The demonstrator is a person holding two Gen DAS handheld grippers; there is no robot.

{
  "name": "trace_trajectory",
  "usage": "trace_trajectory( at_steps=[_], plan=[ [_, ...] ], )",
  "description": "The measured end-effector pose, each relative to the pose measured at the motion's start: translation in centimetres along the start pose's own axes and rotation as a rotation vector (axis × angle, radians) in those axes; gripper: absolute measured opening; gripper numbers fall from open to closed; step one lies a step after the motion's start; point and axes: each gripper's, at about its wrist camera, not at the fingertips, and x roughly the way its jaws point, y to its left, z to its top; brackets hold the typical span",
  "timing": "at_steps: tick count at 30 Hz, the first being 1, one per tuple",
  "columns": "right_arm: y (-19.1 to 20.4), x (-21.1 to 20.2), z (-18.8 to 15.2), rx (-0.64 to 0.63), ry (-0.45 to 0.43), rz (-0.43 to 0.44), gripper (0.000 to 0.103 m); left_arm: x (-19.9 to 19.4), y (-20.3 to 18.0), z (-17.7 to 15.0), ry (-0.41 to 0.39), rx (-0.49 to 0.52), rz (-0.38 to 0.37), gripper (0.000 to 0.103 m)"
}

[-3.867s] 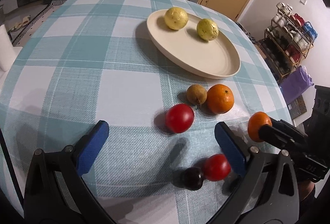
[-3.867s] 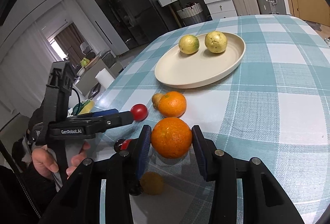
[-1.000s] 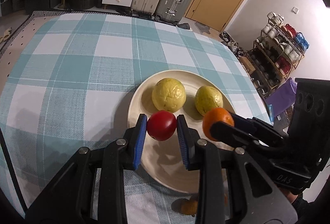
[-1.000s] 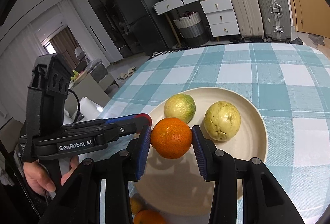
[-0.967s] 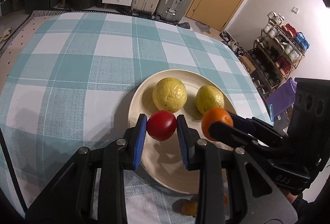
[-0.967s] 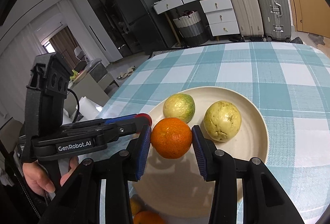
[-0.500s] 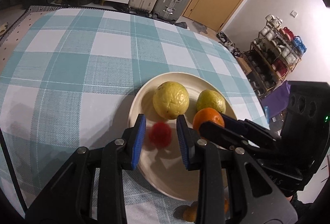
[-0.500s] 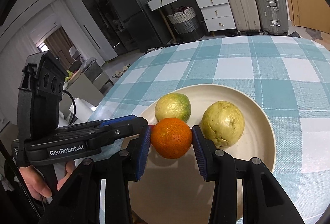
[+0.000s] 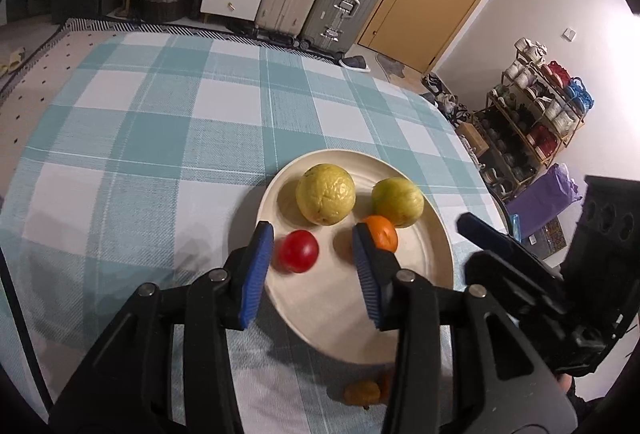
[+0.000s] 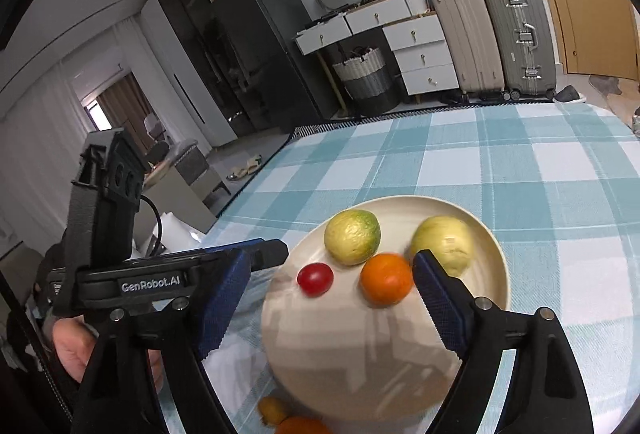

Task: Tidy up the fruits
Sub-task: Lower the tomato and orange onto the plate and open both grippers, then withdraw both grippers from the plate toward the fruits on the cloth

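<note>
- left hand-held gripper (image 9: 314, 266) spread wide, holding nothing, above near edge of cream plate (image 9: 408, 330)
- right hand-held gripper (image 10: 328, 298) also wide apart, nothing held
- red tomato (image 9: 298, 251) and orange (image 10: 386, 279) lying free on plate, apart from pads
- two yellow-green fruits (image 9: 326, 199) at plate's far side
- more fruit (image 10: 296, 426) on checkered table (image 9: 160, 138), just beside plate's near rim

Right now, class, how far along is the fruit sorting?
Done: two yellow-green fruits, a tomato and an orange sit on the plate. In hand: nothing; left tongs and right tongs are both open. Left: two orange-brown fruits on the cloth.
</note>
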Motion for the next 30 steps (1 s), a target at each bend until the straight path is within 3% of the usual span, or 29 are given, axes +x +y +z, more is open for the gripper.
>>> trace_trajectory(
  at_steps=[2,6,14,16,23,25,28,30],
  plan=[
    [0.3,-1.3,-0.2,-0.006,-0.023,-0.003,0.085,-1.0,-0.4,-0.4,-0.015,0.008,0.015,0.039],
    [0.8,-4.0,-0.5,-0.014,-0.058,-0.014,0.085,-3.3,-1.4,-1.4,-0.053,0.022,0.035,0.053],
    [2.1,-9.0,-1.6,-0.049,-0.123,-0.032,0.090,-6.8,-3.2,-4.0,-0.100,0.060,0.020,0.068],
    [2.6,-10.0,-1.9,-0.069,-0.137,-0.042,0.091,-7.9,-3.9,-4.8,-0.124,0.074,0.034,0.077],
    [4.0,-11.9,-3.1,-0.108,-0.138,-0.053,0.094,-10.5,-6.3,-6.6,-0.170,0.112,0.105,0.084],
    [4.2,-12.4,-3.6,-0.106,-0.138,-0.052,0.101,-11.1,-6.7,-7.0,-0.182,0.118,0.129,0.089],
    [4.2,-12.6,-4.2,-0.084,-0.118,-0.012,0.102,-12.3,-7.2,-7.6,-0.190,0.110,0.136,0.102],
    [4.3,-12.9,-4.7,-0.084,-0.112,-0.020,0.102,-13.2,-7.7,-8.2,-0.204,0.113,0.145,0.102]
  ],
)
